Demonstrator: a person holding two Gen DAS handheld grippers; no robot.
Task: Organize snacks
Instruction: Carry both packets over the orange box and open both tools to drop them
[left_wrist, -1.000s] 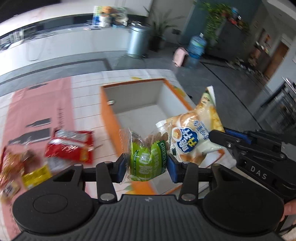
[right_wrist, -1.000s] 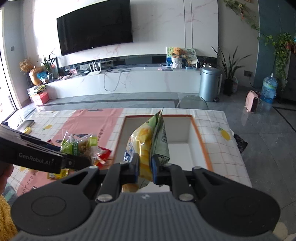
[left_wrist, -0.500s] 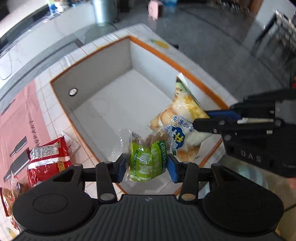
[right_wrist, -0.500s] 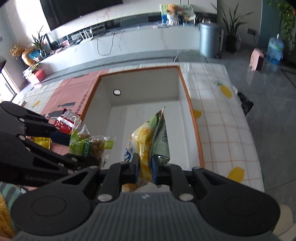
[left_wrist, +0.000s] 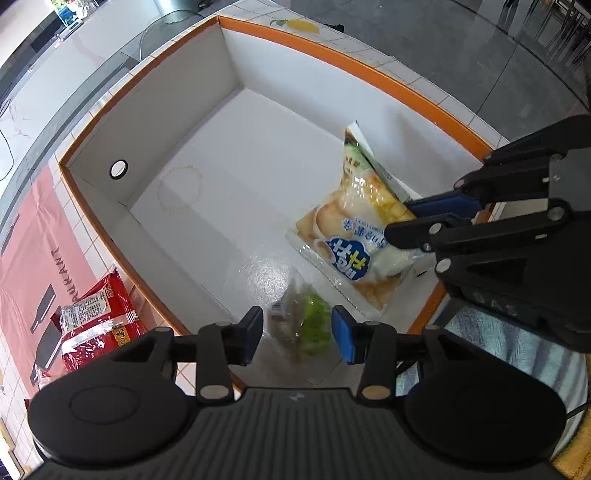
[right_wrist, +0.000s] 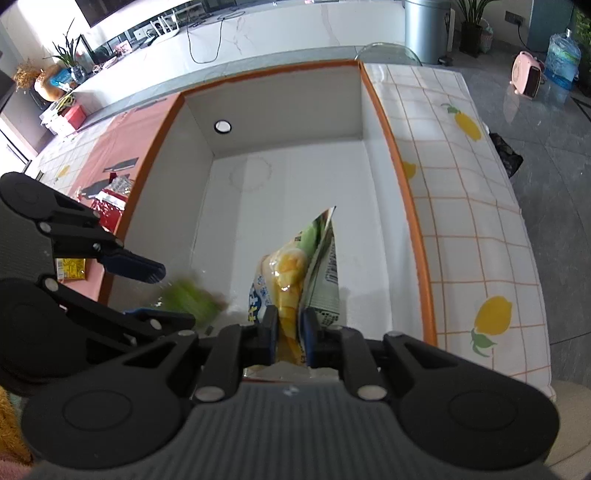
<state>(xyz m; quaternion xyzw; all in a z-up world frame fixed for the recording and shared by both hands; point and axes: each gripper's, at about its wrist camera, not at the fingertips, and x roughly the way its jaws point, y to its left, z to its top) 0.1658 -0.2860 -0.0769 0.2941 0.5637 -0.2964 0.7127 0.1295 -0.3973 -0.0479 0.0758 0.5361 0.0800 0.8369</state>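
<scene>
A white box with an orange rim (left_wrist: 369, 70) (right_wrist: 406, 192) fills both views. My right gripper (right_wrist: 291, 332) (left_wrist: 395, 221) is shut on a yellow-and-white snack bag (right_wrist: 291, 273) (left_wrist: 354, 236), which hangs low over the box floor at the near right. My left gripper (left_wrist: 297, 332) (right_wrist: 177, 295) hangs over the box's near left part. A green snack packet (left_wrist: 306, 321) (right_wrist: 192, 299) shows as a blur just below its pads. It looks smaller than before and clear of both pads.
A red snack packet (left_wrist: 99, 321) lies on the pink mat (left_wrist: 33, 258) left of the box, and a small yellow packet (right_wrist: 70, 267) lies nearby. The lemon-print tablecloth (right_wrist: 480, 221) ends at the table edge to the right, with floor beyond it.
Both grippers have tipped downward and sunk over the box. The green packet, sharp and pinched in the left pads before, is now blurred and lower. The yellow bag stays pinched.
</scene>
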